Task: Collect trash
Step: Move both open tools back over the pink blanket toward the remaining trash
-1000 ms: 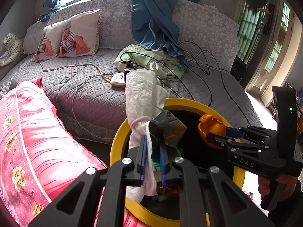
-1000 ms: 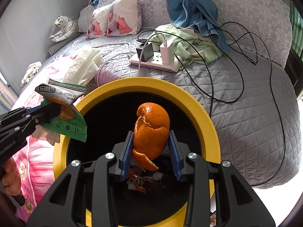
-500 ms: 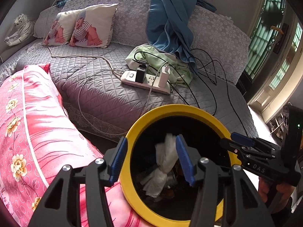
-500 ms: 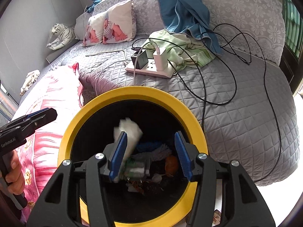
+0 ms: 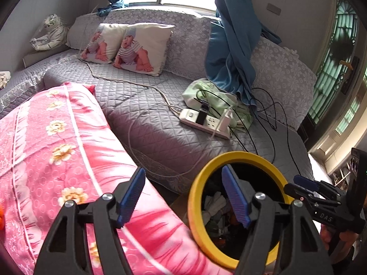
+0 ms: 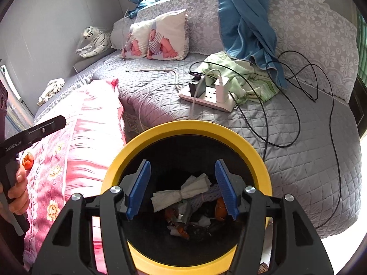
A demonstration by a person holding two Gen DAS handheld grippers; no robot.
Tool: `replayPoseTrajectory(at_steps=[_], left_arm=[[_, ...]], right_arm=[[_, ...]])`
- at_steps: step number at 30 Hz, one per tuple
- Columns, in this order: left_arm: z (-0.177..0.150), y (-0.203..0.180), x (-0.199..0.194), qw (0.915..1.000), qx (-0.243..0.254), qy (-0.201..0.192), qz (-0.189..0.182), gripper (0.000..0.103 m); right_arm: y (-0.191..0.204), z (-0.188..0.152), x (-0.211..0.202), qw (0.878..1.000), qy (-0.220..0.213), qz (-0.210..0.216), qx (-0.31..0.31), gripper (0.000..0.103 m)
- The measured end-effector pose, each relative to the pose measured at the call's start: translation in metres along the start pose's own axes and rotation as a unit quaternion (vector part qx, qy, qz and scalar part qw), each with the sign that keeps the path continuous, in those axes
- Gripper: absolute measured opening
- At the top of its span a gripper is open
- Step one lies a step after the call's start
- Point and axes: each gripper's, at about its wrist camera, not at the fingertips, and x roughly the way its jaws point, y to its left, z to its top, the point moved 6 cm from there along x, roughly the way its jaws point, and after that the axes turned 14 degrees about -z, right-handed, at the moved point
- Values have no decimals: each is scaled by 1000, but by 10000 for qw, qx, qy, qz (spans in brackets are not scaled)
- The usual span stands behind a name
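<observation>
Right gripper hanging over round yellow-rimmed black bin, jaws opening, nothing between. Left gripper likewise opening, empty. Lying inside: crumpled white tissue wad, light and soft, probably best pinched mid-bundle. Beyond, orange scrap resting on pink floral quilt, likely limp.

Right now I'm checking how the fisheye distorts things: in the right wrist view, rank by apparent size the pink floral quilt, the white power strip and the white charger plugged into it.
1. pink floral quilt, though nearness to the camera inflates it
2. white power strip
3. white charger
</observation>
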Motion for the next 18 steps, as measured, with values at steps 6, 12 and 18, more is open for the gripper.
replayPoseTrajectory(at_steps=[6,12,18], left_arm=[[7,57,-65,9967,-309,-481,570,81],[-2,117,-138,9867,-612,-904,1200,88],[-28,184,-212,9702,-972,-1156,1894,92]], right_arm=[[67,13,-20,9971,-232,476,-541,69],[157,19,-35,9864,-371,1144,-1124,75],[263,9,-45,9660,-266,1840,-1799,77]])
